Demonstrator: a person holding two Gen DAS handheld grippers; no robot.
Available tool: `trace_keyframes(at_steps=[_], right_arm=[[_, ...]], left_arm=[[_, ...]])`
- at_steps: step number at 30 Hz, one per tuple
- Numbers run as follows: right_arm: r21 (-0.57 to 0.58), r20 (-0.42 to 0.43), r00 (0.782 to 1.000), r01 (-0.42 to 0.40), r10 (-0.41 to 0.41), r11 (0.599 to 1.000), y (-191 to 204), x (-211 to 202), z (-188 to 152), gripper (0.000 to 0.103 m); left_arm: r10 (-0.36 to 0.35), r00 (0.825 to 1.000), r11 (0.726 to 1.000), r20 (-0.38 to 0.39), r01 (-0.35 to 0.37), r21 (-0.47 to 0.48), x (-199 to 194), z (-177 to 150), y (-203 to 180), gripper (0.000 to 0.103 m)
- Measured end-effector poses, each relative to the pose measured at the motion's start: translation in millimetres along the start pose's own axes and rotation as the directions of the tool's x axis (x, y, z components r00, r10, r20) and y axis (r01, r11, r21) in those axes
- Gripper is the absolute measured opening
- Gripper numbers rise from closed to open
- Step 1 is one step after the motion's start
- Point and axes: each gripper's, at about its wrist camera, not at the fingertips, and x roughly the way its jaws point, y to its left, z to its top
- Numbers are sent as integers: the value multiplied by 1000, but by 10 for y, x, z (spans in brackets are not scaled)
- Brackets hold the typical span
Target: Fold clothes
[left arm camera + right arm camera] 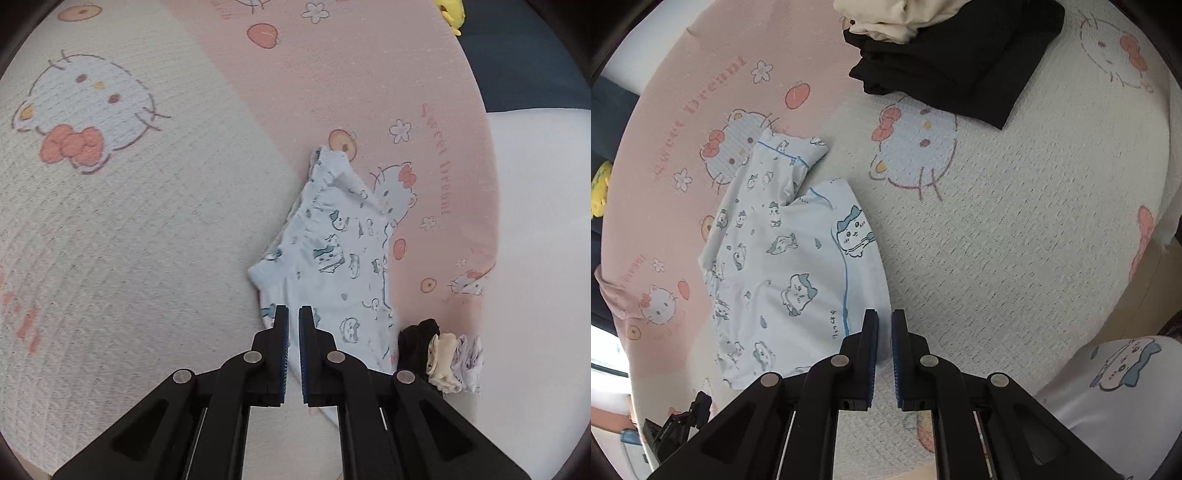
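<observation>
The pale blue cartoon-print cotton shorts (783,258) lie on the pink and cream quilted blanket (1015,240). Right of the shorts the blanket is bare and passable. Beyond them, a folded black garment (960,62) with a cream one (897,18) on top blocks the way.

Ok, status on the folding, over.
Left gripper and right gripper shut, empty. Blue shorts flat on blanket, partly folded. Folded stack clear of them.

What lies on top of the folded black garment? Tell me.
A cream garment sits on the black garment's far end. The frame cuts off anything further back.
</observation>
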Motion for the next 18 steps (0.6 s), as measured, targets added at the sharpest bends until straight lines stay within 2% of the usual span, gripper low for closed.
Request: trace_keyframes(at_steps=[2, 3, 4, 5, 6, 7, 10, 14, 18], right_arm=[[49, -35, 999, -22, 24, 999, -66, 22, -21, 25], [85, -53, 997, -44, 48, 995, -113, 34, -42, 46], [133, -69, 994, -80, 90, 988, -172, 45, -74, 53], [191, -85, 986, -122, 141, 974, -239, 54, -114, 54], [253, -99, 975, -167, 197, 953, -307, 63, -164, 54], [300, -106, 965, -199, 240, 933, -359, 75, -205, 54], [409, -98, 946, -246, 310, 879, -480, 122, -282, 57], [445, -103, 946, -231, 306, 865, -516, 248, -279, 58], [489, -86, 922, -291, 377, 823, -482, 383, -268, 61]], left_arm=[[-1, 1000, 1000, -24, 1, -9, 85, 1, -8, 6], [-4, 999, 1000, -40, 3, -21, 127, -3, 2, 9], [-5, 998, 999, -57, 3, -39, 170, -8, 22, 18], [-8, 998, 998, -69, 4, -59, 202, -16, 52, 26], [-13, 997, 997, -79, 6, -80, 231, -25, 83, 44], [-28, 996, 995, -84, 19, -103, 252, -38, 112, 57], [-66, 992, 988, -104, 51, -143, 302, -72, 157, 58], [-63, 990, 991, -124, 47, -129, 376, -96, 130, 58], [-64, 990, 991, -123, 49, -126, 447, -69, 95, 58]])
